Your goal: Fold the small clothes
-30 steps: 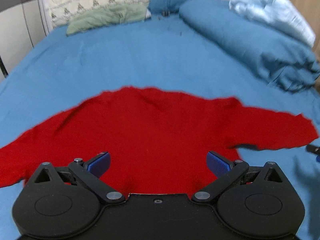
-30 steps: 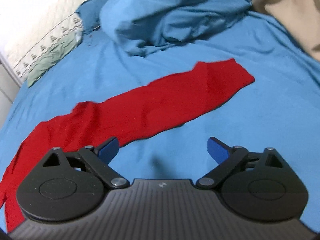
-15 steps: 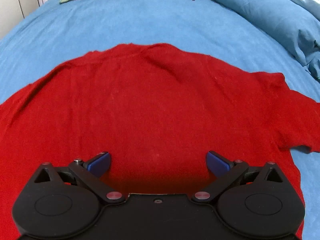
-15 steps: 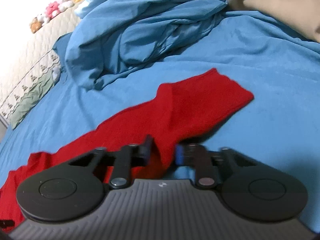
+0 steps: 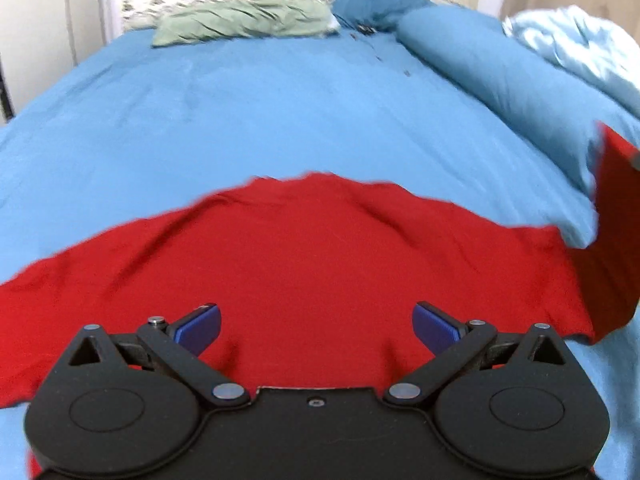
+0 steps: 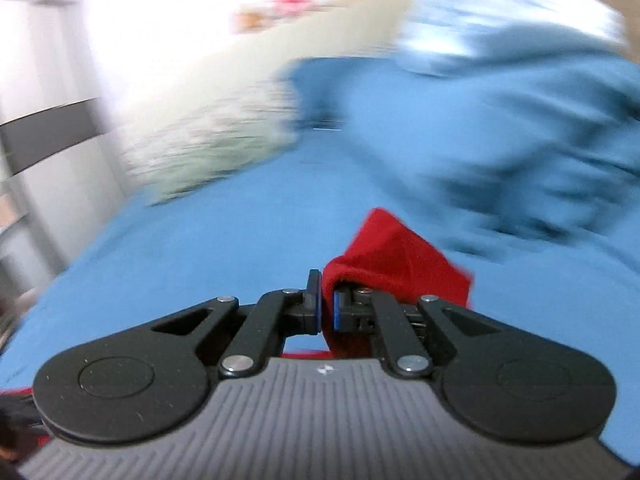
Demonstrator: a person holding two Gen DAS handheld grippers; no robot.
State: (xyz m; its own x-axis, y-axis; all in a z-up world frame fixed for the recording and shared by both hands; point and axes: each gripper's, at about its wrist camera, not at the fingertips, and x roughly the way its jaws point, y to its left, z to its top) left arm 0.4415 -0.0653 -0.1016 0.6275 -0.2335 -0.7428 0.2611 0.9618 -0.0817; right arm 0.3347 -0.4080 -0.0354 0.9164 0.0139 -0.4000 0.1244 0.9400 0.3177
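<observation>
The bed [image 5: 280,100] is covered by a blue sheet, with a rolled blue duvet [image 5: 500,88] along its right side. A red garment [image 5: 312,256] is spread flat on the sheet, its right sleeve [image 6: 400,256] lifted off the bed. The left gripper [image 5: 316,326] is held above the garment with its 2 fingers released. The sleeve is clamped between the right gripper's [image 6: 327,310] fingers.

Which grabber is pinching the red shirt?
The right gripper: its jaws are shut on the red shirt's sleeve. The left gripper is wide open, gripping nothing.
</observation>
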